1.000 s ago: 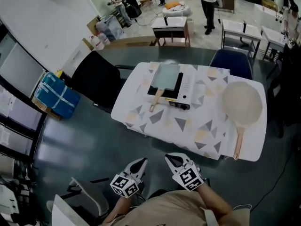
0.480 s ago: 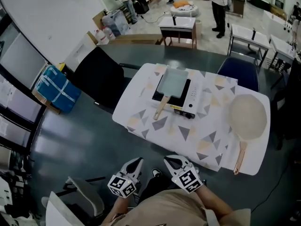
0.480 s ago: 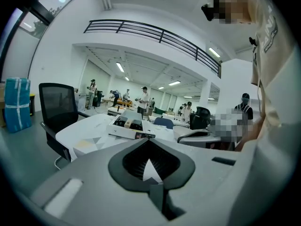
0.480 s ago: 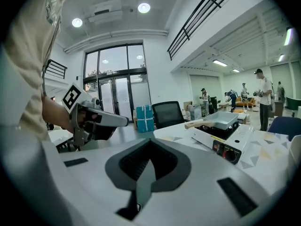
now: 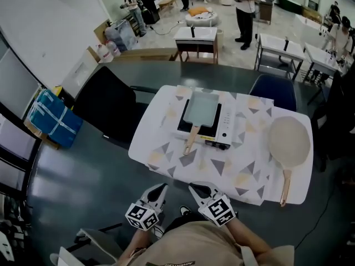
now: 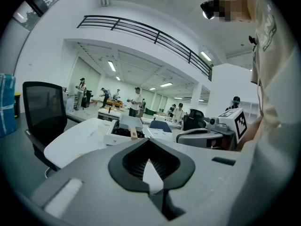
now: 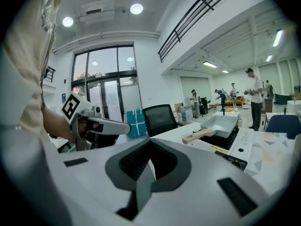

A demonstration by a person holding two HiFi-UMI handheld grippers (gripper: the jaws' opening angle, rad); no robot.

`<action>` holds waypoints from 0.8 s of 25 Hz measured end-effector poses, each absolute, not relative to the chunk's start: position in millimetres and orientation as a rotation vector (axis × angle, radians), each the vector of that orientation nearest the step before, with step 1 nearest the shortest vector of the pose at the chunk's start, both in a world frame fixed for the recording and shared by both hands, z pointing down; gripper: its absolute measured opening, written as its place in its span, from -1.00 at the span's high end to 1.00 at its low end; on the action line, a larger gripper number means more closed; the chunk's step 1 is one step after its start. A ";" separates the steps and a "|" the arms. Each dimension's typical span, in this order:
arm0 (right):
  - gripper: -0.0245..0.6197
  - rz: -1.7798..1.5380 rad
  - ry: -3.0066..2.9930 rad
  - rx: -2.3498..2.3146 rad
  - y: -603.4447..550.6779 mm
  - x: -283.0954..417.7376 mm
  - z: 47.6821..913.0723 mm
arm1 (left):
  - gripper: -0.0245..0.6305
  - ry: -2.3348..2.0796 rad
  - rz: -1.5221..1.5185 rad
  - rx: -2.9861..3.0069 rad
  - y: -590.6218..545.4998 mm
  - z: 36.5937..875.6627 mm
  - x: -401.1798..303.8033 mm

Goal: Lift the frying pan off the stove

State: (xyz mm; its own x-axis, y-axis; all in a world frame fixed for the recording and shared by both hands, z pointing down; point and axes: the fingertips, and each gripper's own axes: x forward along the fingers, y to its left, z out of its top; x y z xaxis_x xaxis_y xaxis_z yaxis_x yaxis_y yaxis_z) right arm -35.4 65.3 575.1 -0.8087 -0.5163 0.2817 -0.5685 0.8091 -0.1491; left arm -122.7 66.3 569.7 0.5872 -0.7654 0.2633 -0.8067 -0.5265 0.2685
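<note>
both grippers sit low at the near edge of the head view, side by side just in front of the person's beige torso point(image 5: 194, 249), tips aimed at the table point(image 5: 166, 148).
- left gripper point(image 5: 159, 190): jaws together, nothing between them in its own view.
- right gripper point(image 5: 198, 189): same, jaws closed on nothing.

neither touches anything; both are well short of the table's near edge.

the table is covered by a white cloth printed with grey and beige triangles.

task item: the rectangular pale grey-blue frying pan point(image 5: 201, 108) sits on the black-and-white portable stove point(image 5: 224, 127), roughly mid-table toward the far side. The pan's light wooden handle point(image 5: 191, 141) sticks out over the stove's near edge, angled slightly left. The white control strip is on the stove's right side.

right of the stove and well apart from it, a round beige pan point(image 5: 288, 139) lies on the cloth by the table's right edge, its long wooden handle pointing to the near side.

around the table:
- black office chair point(image 5: 105, 107) at the left
- blue chair point(image 5: 272, 90) at the far right
- blue wrapped bundle point(image 5: 50, 118) on the floor far left, by the wall
- small white tables point(image 5: 197, 35) and several standing people point(image 5: 244, 10) in the far background

the right gripper view has pan and stove ahead, to the right of the jaws. The left gripper view shows them small, ahead and a bit left of centre.
</note>
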 end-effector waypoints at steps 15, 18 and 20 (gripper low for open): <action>0.93 0.500 -2.648 1.307 12.0 -57.2 566.5 | 0.93 -0.856 -0.013 2.490 11.1 568.0 -149.1; 0.93 0.506 -2.625 1.348 4.5 -53.1 565.8 | 0.93 -0.848 -0.072 2.450 0.9 567.2 -155.8; 0.93 0.467 -2.617 1.349 -2.6 -53.0 563.8 | 0.93 -0.864 -0.034 2.468 -4.9 571.4 -158.5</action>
